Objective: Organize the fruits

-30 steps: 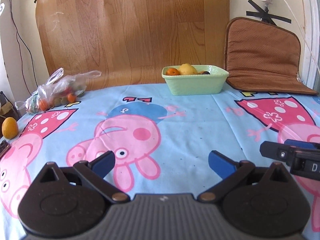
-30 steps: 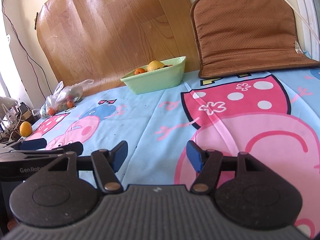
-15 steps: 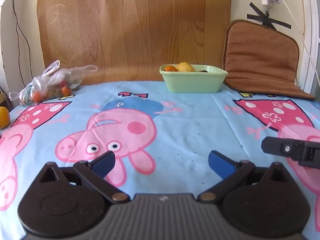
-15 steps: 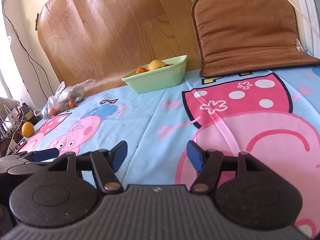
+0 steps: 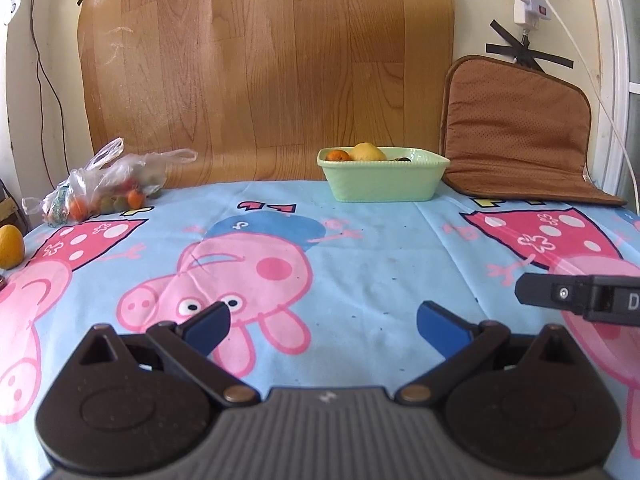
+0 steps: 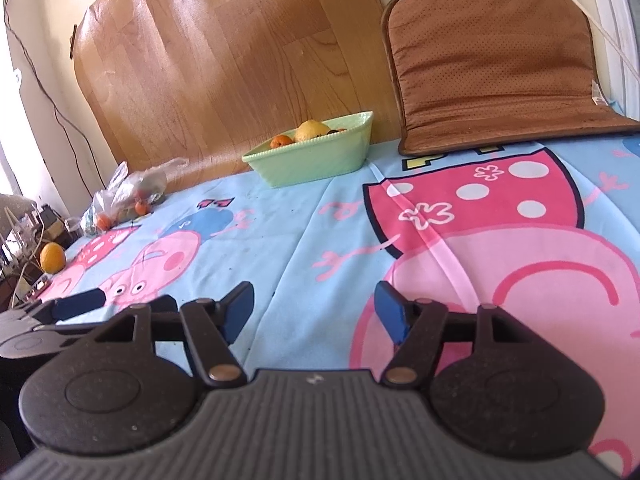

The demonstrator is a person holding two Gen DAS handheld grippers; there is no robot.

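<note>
**Cartoon-Print Cloth, Fruit Kept Far From Both Tongs**

Pink-and-blue cartoon cloth (image 5: 360, 240) was spread before a leaning wood-grain board (image 5: 264, 68). At far left a loose orange fruit (image 5: 10, 246) was seen, then a plastic bag of fruit (image 5: 104, 190), then a green dish (image 5: 384, 178) with fruit, then a brown cushion (image 5: 516, 136). The left gripper (image 5: 322, 322) and right gripper (image 6: 314, 310) were held spread apart and empty, well short of everything.

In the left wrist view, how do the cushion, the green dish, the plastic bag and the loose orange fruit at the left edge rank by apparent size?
1. Cushion
2. Bag and dish: look alike, unranked.
3. Loose fruit, smallest though nearest the camera, partly cut off by the edge.
</note>
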